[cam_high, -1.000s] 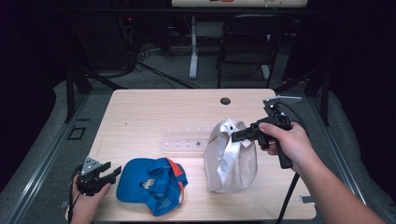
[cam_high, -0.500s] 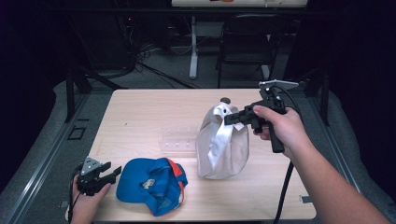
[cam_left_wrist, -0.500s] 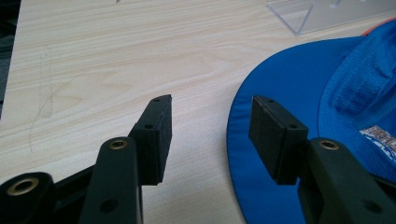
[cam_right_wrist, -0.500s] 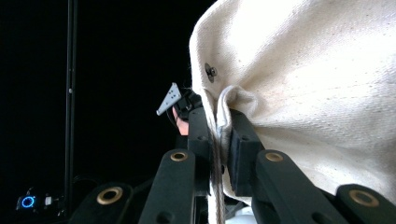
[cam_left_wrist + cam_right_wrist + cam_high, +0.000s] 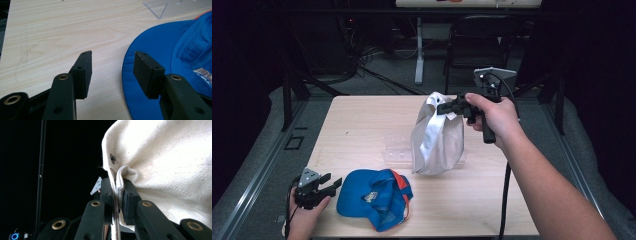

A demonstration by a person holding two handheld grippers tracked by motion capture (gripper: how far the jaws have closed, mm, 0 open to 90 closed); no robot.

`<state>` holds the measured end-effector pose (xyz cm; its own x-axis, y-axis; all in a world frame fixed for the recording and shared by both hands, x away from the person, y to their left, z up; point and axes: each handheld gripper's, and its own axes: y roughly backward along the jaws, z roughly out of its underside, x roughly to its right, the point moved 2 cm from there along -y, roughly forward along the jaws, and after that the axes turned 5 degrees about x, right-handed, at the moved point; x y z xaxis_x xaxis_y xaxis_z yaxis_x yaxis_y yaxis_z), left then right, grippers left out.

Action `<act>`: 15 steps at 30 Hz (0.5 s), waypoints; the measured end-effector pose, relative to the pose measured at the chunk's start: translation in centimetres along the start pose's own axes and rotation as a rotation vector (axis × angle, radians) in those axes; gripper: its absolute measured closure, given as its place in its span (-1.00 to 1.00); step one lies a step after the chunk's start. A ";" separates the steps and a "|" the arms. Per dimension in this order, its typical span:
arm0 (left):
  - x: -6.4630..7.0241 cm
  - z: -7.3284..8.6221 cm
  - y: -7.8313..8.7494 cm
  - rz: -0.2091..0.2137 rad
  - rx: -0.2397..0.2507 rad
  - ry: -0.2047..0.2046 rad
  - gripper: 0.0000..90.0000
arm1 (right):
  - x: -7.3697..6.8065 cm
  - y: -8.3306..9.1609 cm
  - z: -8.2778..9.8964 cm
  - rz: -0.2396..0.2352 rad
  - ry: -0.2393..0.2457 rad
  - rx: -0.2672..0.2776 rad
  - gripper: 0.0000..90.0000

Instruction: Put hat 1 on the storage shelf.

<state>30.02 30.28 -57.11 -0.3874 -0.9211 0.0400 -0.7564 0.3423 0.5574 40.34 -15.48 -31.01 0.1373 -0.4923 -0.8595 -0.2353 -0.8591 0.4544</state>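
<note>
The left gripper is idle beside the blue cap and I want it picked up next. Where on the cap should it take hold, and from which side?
Grip the blue cap by its brim, coming in low from the cap's left, where the left gripper already sits open. The brim is a thin, flat edge lying on the table just beside the jaws, so it should fit between them; the crown looks soft and bulky.

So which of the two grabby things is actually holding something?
The right gripper: it is shut on the cream cloth bag, lifting it. The left gripper is open beside the blue cap.
</note>
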 end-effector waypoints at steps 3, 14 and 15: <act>0.0 0.0 0.0 0.001 0.001 -0.001 0.10 | -0.3 -0.5 -0.4 -0.004 -0.002 0.009 0.82; 0.0 -0.1 -0.1 0.003 0.011 -0.003 0.10 | -0.7 -3.7 -2.4 0.007 -0.021 0.030 0.82; 0.1 -0.1 -0.1 0.002 0.010 -0.003 0.10 | -0.7 -3.7 -2.4 0.007 -0.021 0.030 0.82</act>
<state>30.11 30.18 -57.11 -0.3905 -0.9197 0.0393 -0.7606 0.3464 0.5491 43.39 -12.29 -31.57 0.1156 -0.4949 -0.8612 -0.2651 -0.8510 0.4534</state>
